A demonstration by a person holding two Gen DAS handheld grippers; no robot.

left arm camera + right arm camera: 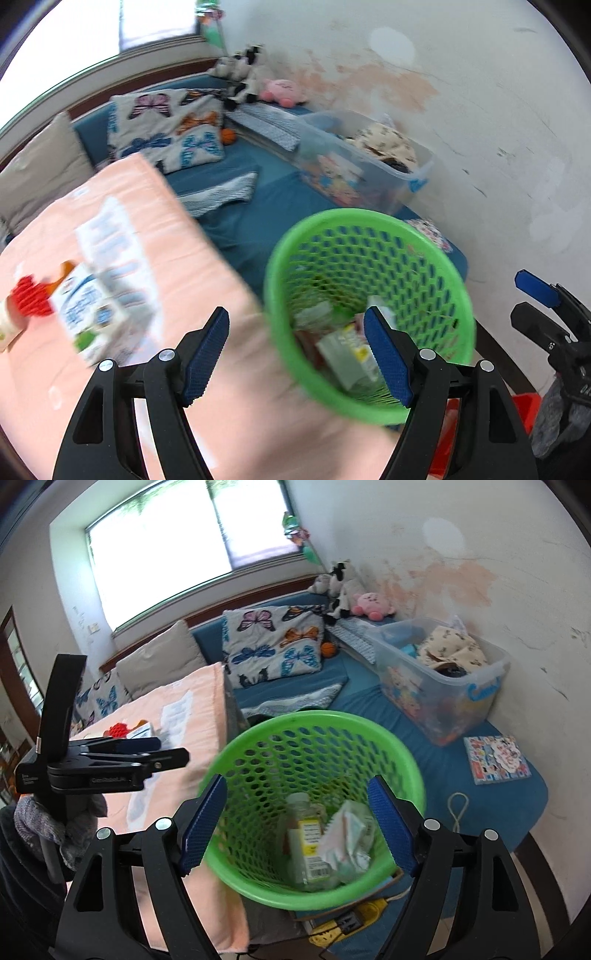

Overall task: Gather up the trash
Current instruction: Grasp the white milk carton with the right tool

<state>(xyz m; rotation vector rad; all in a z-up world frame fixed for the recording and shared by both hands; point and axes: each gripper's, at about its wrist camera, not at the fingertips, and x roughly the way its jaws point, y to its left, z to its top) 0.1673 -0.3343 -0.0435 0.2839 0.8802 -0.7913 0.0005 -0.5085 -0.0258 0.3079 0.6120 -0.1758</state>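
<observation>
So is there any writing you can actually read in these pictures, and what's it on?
Nothing reads cleanly.
Clear storage bin: blue lettering on its end, possibly starting "C", unreadable.
Left gripper: small pale print on its body, too small.
Bottle in the green basket: yellow label, barcode, blurred.
Carton: print smeared.

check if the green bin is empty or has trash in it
Not empty. The bin holds a clear bottle with a yellow label and crumpled paper at its bottom; most of it is unfilled.
</observation>
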